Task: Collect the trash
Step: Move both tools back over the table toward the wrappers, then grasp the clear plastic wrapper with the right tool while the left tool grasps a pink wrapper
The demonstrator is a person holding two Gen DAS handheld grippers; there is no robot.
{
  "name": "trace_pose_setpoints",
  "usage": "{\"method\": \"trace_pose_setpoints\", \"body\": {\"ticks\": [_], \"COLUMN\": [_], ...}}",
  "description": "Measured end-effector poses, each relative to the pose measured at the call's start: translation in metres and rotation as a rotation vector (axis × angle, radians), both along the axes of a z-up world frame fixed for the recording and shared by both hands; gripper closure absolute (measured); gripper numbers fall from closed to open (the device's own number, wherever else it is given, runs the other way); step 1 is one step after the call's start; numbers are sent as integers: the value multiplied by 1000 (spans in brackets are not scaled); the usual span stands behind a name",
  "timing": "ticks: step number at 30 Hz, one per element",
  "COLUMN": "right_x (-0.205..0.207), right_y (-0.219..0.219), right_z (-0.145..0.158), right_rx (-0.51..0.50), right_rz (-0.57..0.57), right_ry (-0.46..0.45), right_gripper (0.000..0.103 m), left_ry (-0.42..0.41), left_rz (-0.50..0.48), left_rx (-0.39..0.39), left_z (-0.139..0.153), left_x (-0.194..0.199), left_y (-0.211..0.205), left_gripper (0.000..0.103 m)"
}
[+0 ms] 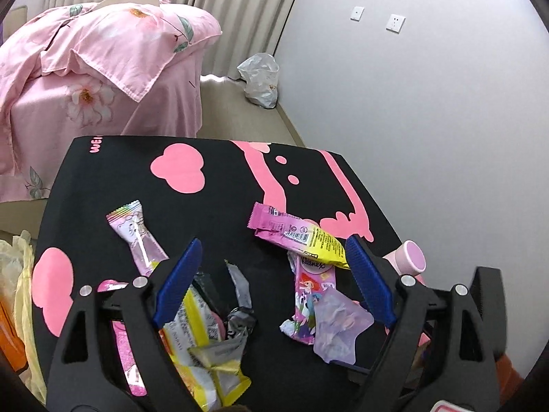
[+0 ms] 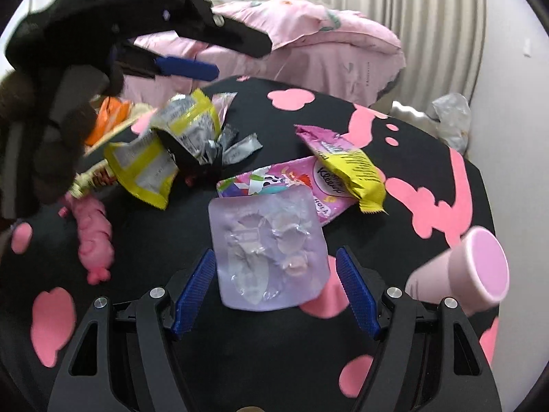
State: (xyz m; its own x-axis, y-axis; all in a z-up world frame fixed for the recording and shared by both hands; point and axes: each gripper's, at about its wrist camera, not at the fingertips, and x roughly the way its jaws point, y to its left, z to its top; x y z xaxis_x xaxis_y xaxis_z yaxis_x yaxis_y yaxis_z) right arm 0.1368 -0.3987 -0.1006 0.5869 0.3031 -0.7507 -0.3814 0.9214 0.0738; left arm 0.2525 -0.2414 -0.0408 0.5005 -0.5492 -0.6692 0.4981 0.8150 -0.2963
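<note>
My right gripper [image 2: 274,288] has its blue ribbed fingers [image 2: 194,290] spread wide and holds nothing; between them lies the near edge of a clear lilac plastic blister tray [image 2: 267,254], flat on the black table cover with pink blotches [image 2: 432,206]. Whether the pads touch the tray I cannot tell. Just beyond the tray, partly under it, is a pink Kleenex tissue pack with cartoon figures [image 2: 274,182], and across that pack's far end rests a pink-and-yellow snack wrapper [image 2: 343,161]. To my right a pale pink cup [image 2: 473,267] lies on its side near the table's edge. To the left sits a pink twisted candy wrapper [image 2: 94,240].

My left gripper [image 1: 271,274] also stands open and empty, hovering above the litter. Under its left finger [image 1: 178,281] lies a torn yellow-and-white foil packet [image 1: 202,343], with a crumpled silver-and-black wrapper [image 1: 240,316] beside it. Farther left is a long pink lollipop wrapper with a rainbow end [image 1: 137,233]. From the right camera, the left gripper [image 2: 192,68] appears high at upper left, above the yellow packet [image 2: 151,158].

Beyond the table is a pink floral bedsheet [image 1: 103,75] draped over furniture, and a crumpled translucent plastic bag [image 1: 259,79] sits on the floor against the grey wall [image 1: 429,103].
</note>
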Motion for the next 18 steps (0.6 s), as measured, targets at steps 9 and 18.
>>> {"method": "trace_pose_setpoints", "body": {"ticks": [9, 18], "right_x": [-13, -52], "right_y": [8, -32], "right_z": [-5, 9], "right_rx": [38, 126], "right_rz": [9, -132], "right_ry": [14, 4], "right_gripper": [66, 78], "left_ry": [23, 67], "left_rz": [14, -27], "left_rx": [-24, -47], "left_z": [-8, -13], "left_x": [0, -2], "left_y": [5, -4], "left_gripper": [22, 20]}}
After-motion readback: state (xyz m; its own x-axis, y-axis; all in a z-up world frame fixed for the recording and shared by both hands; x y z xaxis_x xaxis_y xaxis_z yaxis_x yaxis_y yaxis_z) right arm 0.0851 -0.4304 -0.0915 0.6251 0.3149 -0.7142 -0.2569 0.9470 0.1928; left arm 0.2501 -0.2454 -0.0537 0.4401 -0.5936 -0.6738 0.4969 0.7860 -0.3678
